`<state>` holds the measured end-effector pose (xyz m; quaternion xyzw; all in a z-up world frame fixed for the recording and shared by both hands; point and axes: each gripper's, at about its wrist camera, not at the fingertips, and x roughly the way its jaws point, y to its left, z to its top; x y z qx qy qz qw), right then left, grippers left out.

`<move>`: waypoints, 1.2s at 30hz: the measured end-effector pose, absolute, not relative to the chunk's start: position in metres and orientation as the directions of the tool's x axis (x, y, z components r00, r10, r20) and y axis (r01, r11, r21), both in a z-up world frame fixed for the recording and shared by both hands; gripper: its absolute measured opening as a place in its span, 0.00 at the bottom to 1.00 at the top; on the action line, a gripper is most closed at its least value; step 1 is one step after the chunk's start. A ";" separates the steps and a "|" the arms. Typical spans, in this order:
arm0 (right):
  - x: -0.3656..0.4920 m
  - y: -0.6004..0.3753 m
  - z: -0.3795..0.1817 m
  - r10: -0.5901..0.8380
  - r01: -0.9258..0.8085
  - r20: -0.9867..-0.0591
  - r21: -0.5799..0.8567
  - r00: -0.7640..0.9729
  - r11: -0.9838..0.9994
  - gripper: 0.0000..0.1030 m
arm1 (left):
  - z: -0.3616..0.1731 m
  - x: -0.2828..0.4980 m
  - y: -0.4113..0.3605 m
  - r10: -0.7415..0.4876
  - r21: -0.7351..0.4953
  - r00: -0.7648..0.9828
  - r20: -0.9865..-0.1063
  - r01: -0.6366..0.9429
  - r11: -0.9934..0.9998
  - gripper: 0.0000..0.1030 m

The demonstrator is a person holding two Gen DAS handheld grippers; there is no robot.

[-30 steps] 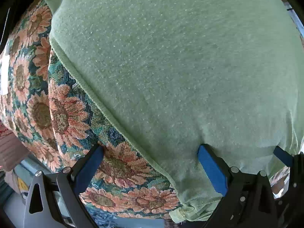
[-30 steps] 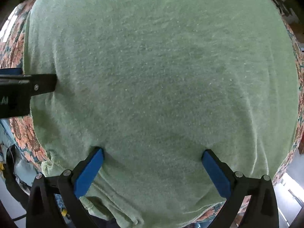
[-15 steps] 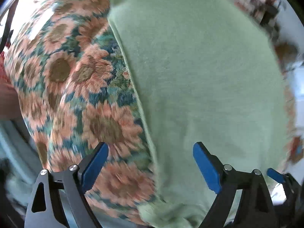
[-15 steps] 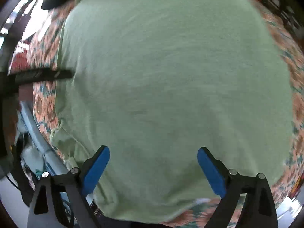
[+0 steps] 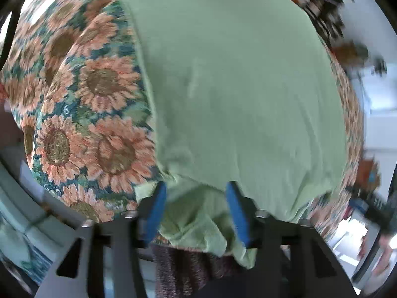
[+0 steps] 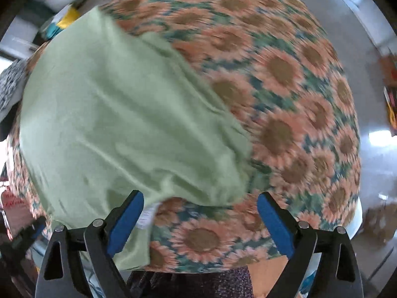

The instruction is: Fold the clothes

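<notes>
A light green garment point(image 5: 235, 87) lies spread on a table covered with a sunflower-print cloth point(image 5: 82, 94). My left gripper point(image 5: 196, 211) has its blue pads closed in on the bunched near hem of the garment, which hangs between the fingers. In the right wrist view the garment point(image 6: 119, 124) lies to the left, its near edge lifted and rumpled. My right gripper point(image 6: 201, 221) is open and empty over the sunflower cloth point(image 6: 285, 99), its left pad point(image 6: 125, 223) touching the garment's hanging edge.
The table's near edge runs just in front of both grippers. A person's dark patterned clothing point(image 6: 193, 285) shows below it. Blurred room clutter point(image 5: 359, 57) lies beyond the table on the right, and a grey floor point(image 6: 377, 134) shows past the table.
My left gripper has closed from wide open onto the garment's near hem. My right gripper has swung right, off the garment, and stays open. Both views have pulled back.
</notes>
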<state>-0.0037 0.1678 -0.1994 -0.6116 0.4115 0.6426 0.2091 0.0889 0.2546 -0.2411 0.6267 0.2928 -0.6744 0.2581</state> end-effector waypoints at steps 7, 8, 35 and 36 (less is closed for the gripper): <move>0.013 0.218 -0.239 -0.248 -0.781 -0.946 0.314 -0.209 -0.540 0.72 | -0.264 0.049 0.299 0.028 -0.002 0.032 -0.999 0.623 -0.782 0.12; 0.011 0.227 -0.238 -0.241 -0.765 -0.942 0.332 -0.235 -0.552 0.72 | -0.270 0.041 0.307 0.020 0.019 0.058 -0.998 0.604 -0.797 0.12; -0.095 0.291 -0.184 -0.094 -0.573 -0.914 0.325 -0.395 -0.753 0.01 | -0.292 0.002 0.273 -0.009 0.236 0.289 -0.957 0.762 -0.603 0.12; -0.095 0.299 -0.191 -0.072 -0.598 -0.925 0.298 -0.372 -0.744 0.01 | -0.293 0.000 0.274 -0.022 0.248 0.297 -0.954 0.751 -0.612 0.12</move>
